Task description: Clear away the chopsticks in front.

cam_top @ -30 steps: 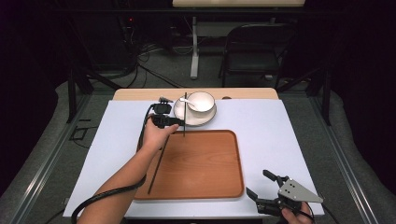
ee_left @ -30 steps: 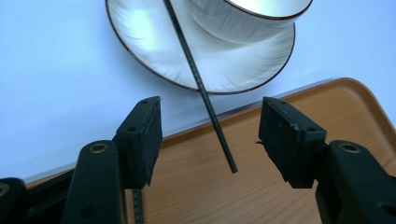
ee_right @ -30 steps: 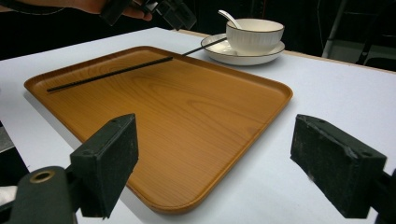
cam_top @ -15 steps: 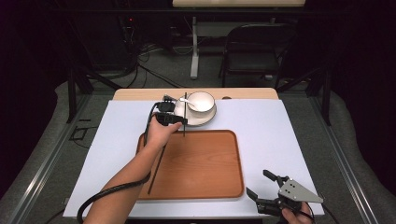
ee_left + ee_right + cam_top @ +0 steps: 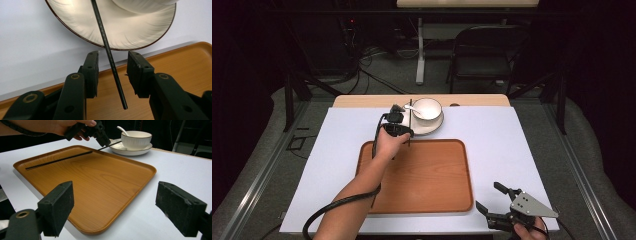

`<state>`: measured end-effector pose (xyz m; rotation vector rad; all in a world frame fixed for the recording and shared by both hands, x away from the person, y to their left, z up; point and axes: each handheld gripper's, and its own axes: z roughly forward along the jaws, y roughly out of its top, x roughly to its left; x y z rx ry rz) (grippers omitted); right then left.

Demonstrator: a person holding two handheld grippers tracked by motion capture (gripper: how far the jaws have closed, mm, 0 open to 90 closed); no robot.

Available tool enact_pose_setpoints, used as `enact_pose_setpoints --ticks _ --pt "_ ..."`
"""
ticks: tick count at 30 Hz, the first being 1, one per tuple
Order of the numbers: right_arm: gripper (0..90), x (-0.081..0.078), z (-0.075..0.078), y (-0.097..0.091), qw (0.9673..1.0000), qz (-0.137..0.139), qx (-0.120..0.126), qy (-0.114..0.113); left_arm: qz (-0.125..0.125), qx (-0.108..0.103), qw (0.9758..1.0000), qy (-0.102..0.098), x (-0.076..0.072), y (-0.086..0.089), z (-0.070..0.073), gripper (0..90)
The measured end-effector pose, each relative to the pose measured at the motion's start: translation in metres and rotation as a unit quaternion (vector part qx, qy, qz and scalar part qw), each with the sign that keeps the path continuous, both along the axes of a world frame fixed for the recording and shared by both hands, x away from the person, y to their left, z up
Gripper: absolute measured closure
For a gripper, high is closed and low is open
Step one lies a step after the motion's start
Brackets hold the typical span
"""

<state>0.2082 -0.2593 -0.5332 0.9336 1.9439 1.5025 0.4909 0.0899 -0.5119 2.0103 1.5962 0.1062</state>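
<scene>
— Why is the left gripper [image 5: 404,131] parked at the far edge of the tray [image 5: 447,200], right by the plate [image 5: 435,126]?

— Because that's where the chopstick [image 5: 108,48] lies. In the left gripper view it leans from the plate's rim down over the tray's edge, its lower tip hanging above the wood — propped like that, there is air under it, so the jaws can come in on either side rather than scrape it off a flat surface.

— Has it got hold yet?

— Not that I can see. The jaws have just been closing and stand about halfway, the stick between them with a gap to each pad; nothing presses on it.

— Which way does the stick run?

— Its long axis goes near-to-far across the table in the high view, upper end on the plate beside the bowl [image 5: 428,107], lower end toward the person. The jaws sit across that axis, so I'd judge a squeeze would take it square, near the lower end.

— And the other black stick?

— A second chopstick [image 5: 58,160] lies flat on the tray along its left side, well apart from the first; likely the tray is where the pair gets gathered.

— The right gripper [image 5: 498,205]?

— Held near the table's front right corner, off the tray, jaws spread wide with nothing between them, out of the left hand's way
</scene>
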Motion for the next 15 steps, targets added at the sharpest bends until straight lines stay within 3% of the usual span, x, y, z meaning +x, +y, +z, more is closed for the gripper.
enact_pose_setpoints --ticks 7,15 --pt "14.5 -0.0005 0.0 -0.0002 1.0 -0.001 0.001 0.001 0.013 -0.002 0.9999 0.009 0.0021 0.0007 -0.0059 66.4" --pt "14.5 -0.0007 0.0001 0.0 1.0 0.0 0.0 0.0 0.031 -0.007 0.9988 0.039 0.0062 0.0056 -0.0068 79.0"
